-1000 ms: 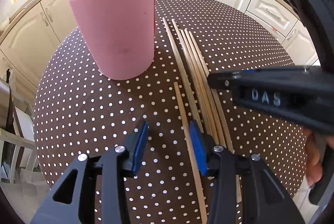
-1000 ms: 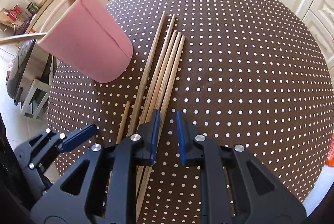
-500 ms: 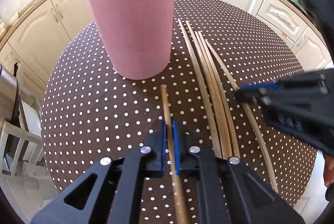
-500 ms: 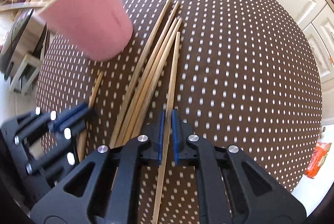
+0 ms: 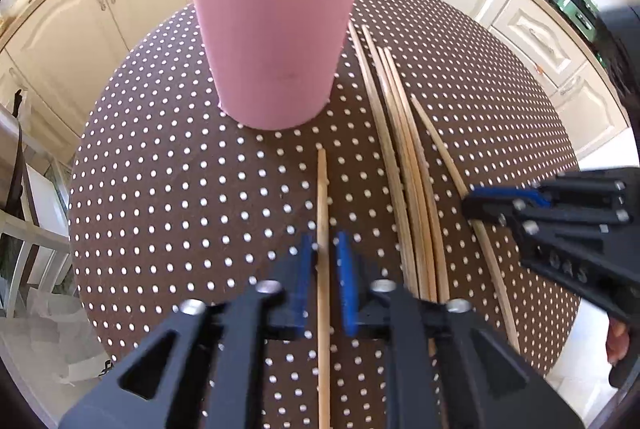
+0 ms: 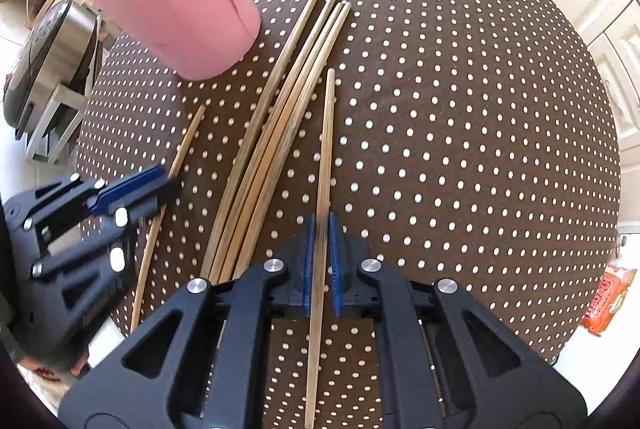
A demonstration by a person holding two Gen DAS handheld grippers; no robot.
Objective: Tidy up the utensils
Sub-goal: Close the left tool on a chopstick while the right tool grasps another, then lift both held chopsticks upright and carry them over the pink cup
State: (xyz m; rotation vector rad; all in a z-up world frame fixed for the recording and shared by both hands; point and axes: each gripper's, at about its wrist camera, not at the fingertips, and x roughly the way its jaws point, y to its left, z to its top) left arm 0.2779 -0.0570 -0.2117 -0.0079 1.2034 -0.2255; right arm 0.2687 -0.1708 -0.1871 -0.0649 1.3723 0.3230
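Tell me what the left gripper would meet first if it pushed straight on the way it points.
Probably the dotted tablecloth. The left gripper points steeply down, jaws opening around a single chopstick that already lies between them. The pink cup stands farther ahead, though depth is hard to judge here.

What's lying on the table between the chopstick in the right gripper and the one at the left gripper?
A bundle of four chopsticks lies between them on the dotted tablecloth, seen in both wrist views.

Round table [image 6: 460, 117], covered in brown white-dotted cloth. Pink cup [image 5: 276, 41] stood ahead of left jaws. Wooden chopsticks [image 6: 288, 109] laid loose, left of right jaws.
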